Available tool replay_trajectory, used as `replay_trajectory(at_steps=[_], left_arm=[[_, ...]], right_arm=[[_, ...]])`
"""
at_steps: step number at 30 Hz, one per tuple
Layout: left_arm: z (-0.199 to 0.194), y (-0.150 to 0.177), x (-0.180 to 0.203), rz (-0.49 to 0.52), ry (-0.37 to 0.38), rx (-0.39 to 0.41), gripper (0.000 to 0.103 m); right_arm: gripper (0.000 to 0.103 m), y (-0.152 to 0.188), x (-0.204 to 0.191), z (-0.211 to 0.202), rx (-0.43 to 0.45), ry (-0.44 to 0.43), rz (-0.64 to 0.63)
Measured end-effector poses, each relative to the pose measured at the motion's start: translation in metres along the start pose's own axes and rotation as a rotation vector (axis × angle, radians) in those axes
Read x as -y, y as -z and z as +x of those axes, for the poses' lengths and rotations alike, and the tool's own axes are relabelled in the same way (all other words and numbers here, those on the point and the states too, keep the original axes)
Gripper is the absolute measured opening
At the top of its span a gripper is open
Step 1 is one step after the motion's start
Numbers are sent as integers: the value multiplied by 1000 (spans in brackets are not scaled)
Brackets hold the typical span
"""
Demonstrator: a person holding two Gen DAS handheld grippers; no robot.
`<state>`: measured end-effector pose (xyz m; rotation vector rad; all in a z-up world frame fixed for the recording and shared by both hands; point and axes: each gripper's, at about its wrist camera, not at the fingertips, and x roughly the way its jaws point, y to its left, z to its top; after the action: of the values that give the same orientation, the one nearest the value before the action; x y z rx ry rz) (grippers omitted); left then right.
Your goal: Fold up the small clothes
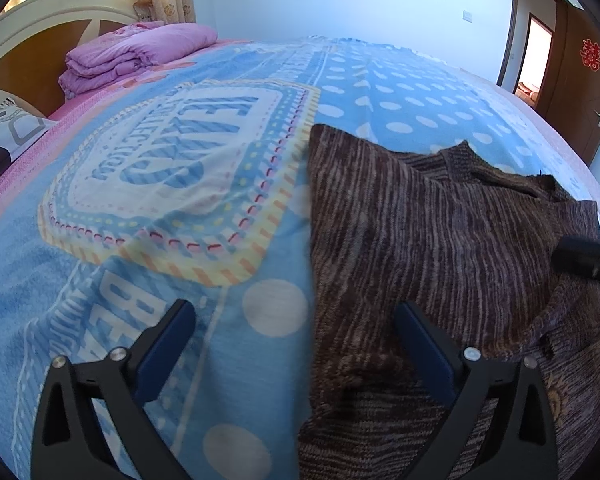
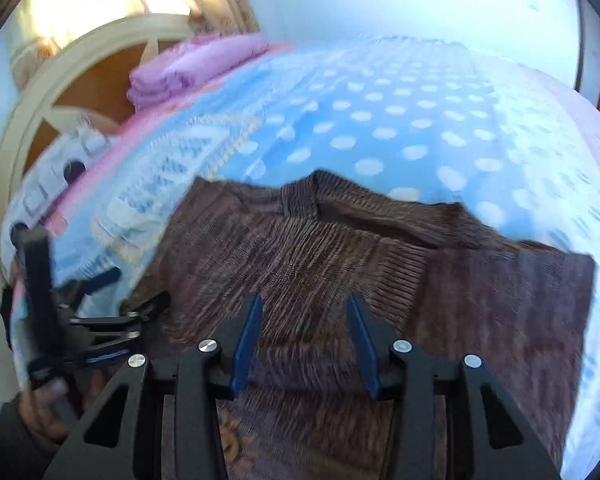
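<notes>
A brown striped knit sweater (image 1: 440, 232) lies on the blue dotted blanket (image 1: 148, 240), its collar toward the far side and its left part folded over. My left gripper (image 1: 296, 316) is open and empty, low over the sweater's left edge. The right fingertip is over the knit and the left one over the blanket. My right gripper (image 2: 304, 304) is open and empty above the middle of the sweater (image 2: 340, 256); this view is blurred. The left gripper also shows in the right wrist view (image 2: 112, 292), at the sweater's left edge. A black part of the right gripper (image 1: 588, 256) shows at the right of the left wrist view.
The bed's wooden headboard (image 1: 32, 64) is at the far left with a folded pink quilt (image 1: 136, 56) and a patterned pillow (image 1: 4, 140). A brown door (image 1: 580, 80) stands open at the right. The blue blanket (image 2: 400, 120) stretches beyond the sweater.
</notes>
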<state>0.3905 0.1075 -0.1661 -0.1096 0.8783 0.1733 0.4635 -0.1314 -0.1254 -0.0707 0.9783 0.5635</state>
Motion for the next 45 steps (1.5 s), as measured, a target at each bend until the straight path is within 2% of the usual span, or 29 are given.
replay_trajectory(at_steps=[2, 5, 9, 12, 14, 16, 18, 21, 23, 24, 25, 26, 29, 33, 37, 39, 41, 42, 43, 44, 45], left_arm=[[0, 0, -1, -4, 6, 0, 103], [-1, 0, -1, -9, 12, 2, 103], [-2, 0, -1, -11, 13, 4, 103], [-2, 0, -1, -11, 11, 7, 103], [-2, 0, -1, -12, 5, 7, 103], [-2, 0, 0, -10, 0, 7, 103], [-2, 0, 2, -8, -5, 6, 103], [-2, 1, 1, -8, -5, 7, 103], [-2, 1, 0, -12, 1, 9, 103], [-3, 1, -1, -15, 4, 11, 103], [-4, 1, -2, -22, 7, 17, 103], [-5, 1, -3, -29, 10, 22, 103], [-6, 1, -6, -41, 22, 26, 103], [-8, 2, -6, -43, 24, 37, 103], [-6, 1, -3, -29, 11, 27, 103], [-2, 1, 1, -11, -7, 7, 103], [-2, 1, 4, 6, -21, 11, 103], [-3, 1, 5, 8, -22, 12, 103], [-2, 1, 4, 5, -19, 11, 103], [-2, 1, 3, 0, -15, 9, 103], [-2, 1, 2, -1, -13, 9, 103]], right_arm=[[46, 9, -2, 6, -74, -12, -10], [46, 35, -9, -11, -148, -46, -93], [46, 61, -13, -40, -188, -16, -192], [46, 54, -2, -47, -136, 18, -128], [46, 39, 15, -43, -68, 45, -28], [46, 24, 34, -30, -26, 62, 93], [46, 11, 55, -13, 15, 116, 193], [46, -1, 74, 7, 32, 128, 273], [42, -3, 71, 11, 48, 120, 256], [28, -3, 66, 12, 53, 130, 227], [9, -3, 60, 12, 56, 143, 196], [4, -2, 54, 10, 65, 159, 161], [3, -3, 45, 3, 107, 190, 117], [2, -10, 58, -9, 175, 220, 161], [2, -7, 62, 1, 129, 267, 163], [3, -2, 61, 9, 82, 253, 146], [7, 3, 57, 5, 82, 276, 119], [23, 5, 55, 1, 87, 280, 123], [45, 8, 54, -6, 96, 255, 135], [51, 13, 50, -14, 112, 198, 150], [51, 17, 45, -21, 129, 153, 154]])
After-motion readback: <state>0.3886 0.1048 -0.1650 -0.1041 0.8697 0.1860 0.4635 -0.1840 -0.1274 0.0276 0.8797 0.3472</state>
